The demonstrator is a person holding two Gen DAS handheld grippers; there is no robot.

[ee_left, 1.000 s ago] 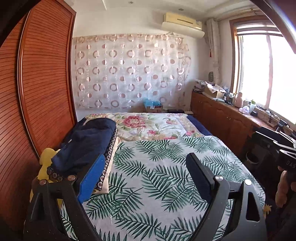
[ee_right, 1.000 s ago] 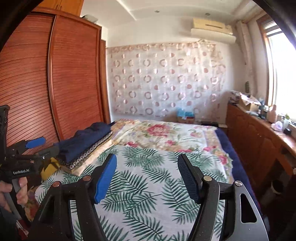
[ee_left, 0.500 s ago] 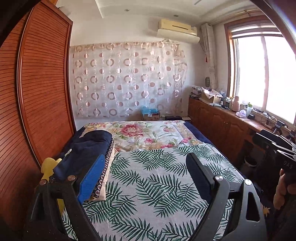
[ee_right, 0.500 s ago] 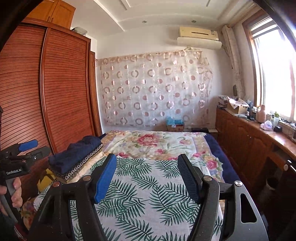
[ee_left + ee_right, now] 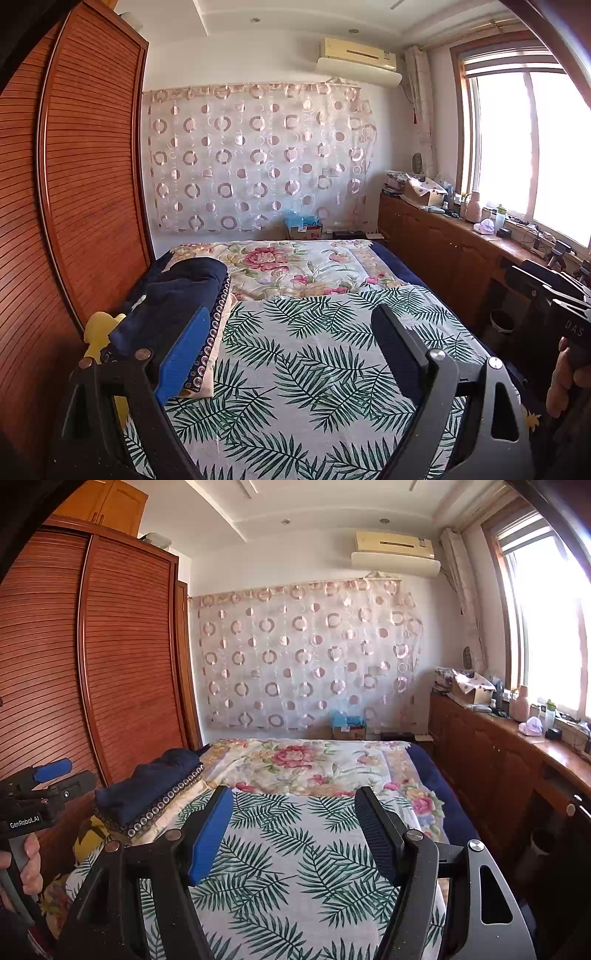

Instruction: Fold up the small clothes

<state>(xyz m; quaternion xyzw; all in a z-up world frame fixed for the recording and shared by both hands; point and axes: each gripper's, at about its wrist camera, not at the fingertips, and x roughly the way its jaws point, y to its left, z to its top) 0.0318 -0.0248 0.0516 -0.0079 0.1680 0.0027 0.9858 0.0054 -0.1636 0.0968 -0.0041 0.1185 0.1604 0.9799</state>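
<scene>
A stack of folded clothes (image 5: 173, 295), navy on top with a ring-patterned piece and a cream one under it, lies at the left edge of the bed; it also shows in the right wrist view (image 5: 147, 797). My left gripper (image 5: 291, 332) is open and empty, held above the palm-leaf sheet (image 5: 314, 362), just right of the stack. My right gripper (image 5: 293, 812) is open and empty above the same sheet (image 5: 295, 878). The left gripper also shows at the left edge of the right wrist view (image 5: 48, 779).
A wooden wardrobe (image 5: 74, 206) runs along the bed's left side. A floral quilt (image 5: 280, 262) covers the far half of the bed. A low wooden cabinet (image 5: 443, 251) with clutter stands under the window on the right. A yellow item (image 5: 98, 332) sits beside the stack.
Both grippers have tilted upward and pulled back a little, so more ceiling and wall show. Both stay open and empty. The stack has not moved.
</scene>
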